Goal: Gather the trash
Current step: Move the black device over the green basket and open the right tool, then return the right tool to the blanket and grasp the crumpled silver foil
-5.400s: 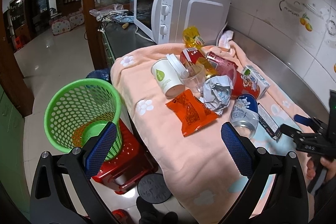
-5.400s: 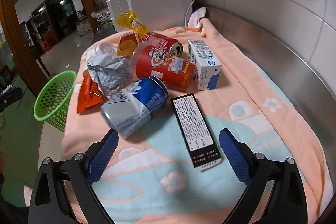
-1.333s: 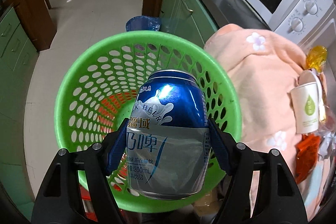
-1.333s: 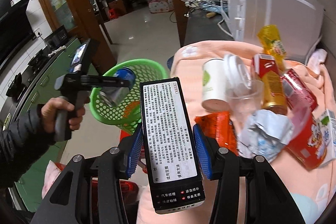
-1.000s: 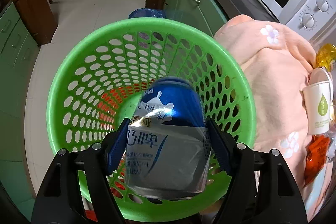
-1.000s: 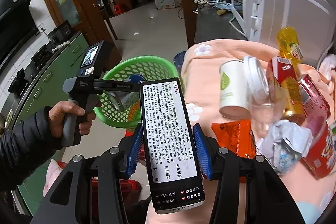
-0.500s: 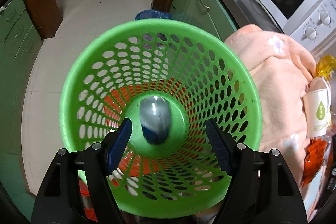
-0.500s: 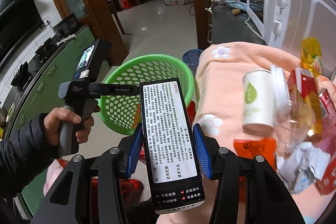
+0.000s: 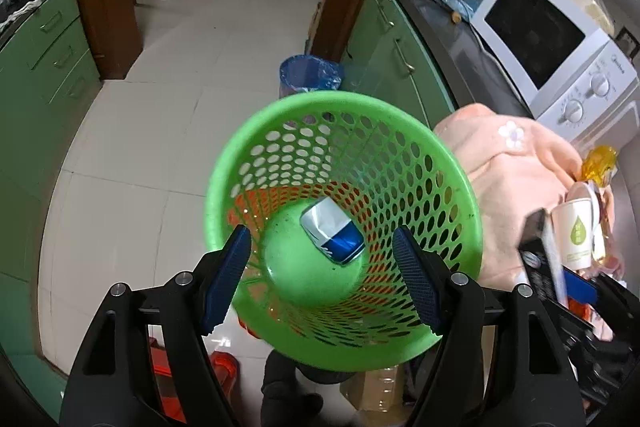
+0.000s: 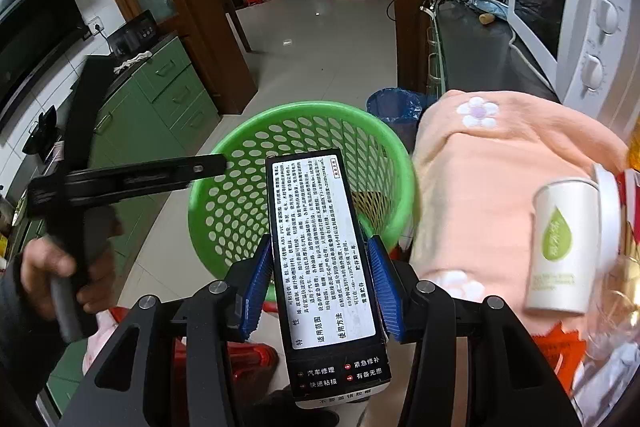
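A blue and silver can [image 9: 331, 235] lies on the bottom of the green basket [image 9: 256, 131]. Above the basket's near rim my left gripper [image 9: 322, 281] stands open with nothing between its blue pads. My right gripper [image 10: 320, 287] is shut on a long black box with a white text label [image 10: 320, 251], held near the basket [image 10: 224, 203] and the counter's edge. In the left wrist view the box [image 9: 538, 247] and the right gripper come in at the right. More trash lies on the peach cloth [image 10: 480, 179]: a white paper cup [image 10: 560, 247] and an orange wrapper [image 10: 560, 351].
A white microwave [image 9: 552, 43] stands on the dark counter behind the cloth. Green cabinets [image 9: 40, 67] line the left wall. A blue-bagged bin [image 9: 310, 75] sits on the tiled floor behind the basket. A red stool [image 10: 240, 359] is under the basket. A person's hand [image 10: 56, 267] holds the left gripper.
The can has left my left gripper and dropped to the basket's bottom. The left gripper has risen and drawn back. My right gripper has carried the black box toward the basket.
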Demonstrator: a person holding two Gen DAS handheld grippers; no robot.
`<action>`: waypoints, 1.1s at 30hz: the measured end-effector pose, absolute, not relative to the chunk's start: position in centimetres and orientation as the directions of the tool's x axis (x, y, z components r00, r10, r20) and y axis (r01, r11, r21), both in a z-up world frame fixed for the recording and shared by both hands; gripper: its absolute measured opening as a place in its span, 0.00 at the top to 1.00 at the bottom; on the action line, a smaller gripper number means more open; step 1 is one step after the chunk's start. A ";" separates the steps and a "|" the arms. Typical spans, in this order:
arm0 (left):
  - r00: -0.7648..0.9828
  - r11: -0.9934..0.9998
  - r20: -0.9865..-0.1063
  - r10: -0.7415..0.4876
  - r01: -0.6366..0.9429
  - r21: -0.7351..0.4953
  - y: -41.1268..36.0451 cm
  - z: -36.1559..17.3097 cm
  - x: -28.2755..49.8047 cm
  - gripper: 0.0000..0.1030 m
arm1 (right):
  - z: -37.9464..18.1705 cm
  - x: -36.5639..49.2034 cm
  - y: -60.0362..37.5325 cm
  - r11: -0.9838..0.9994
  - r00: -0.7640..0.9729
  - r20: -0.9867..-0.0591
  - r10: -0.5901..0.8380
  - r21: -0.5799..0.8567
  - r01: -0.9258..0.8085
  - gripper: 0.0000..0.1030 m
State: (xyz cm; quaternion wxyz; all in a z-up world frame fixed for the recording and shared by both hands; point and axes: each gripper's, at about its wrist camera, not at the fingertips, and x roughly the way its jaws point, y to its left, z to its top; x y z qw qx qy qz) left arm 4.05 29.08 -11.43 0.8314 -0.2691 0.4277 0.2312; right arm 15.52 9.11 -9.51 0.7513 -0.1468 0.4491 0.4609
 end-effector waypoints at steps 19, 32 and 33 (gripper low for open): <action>0.540 0.713 -0.819 0.195 -0.651 -0.261 29.2 -9.9 0.8 0.27 | -9.8 17.4 13.4 0.557 0.112 -0.767 0.632 0.350 -0.753 0.37; 0.582 0.771 -0.801 0.143 -0.573 -0.278 25.2 -8.4 1.5 0.27 | -3.4 16.0 0.6 0.668 0.369 -0.734 0.570 0.152 -0.729 0.24; 0.586 0.780 -0.799 0.133 -0.559 -0.281 24.5 -8.3 1.7 0.27 | -3.1 15.9 -0.6 0.682 0.390 -0.732 0.559 0.137 -0.719 0.24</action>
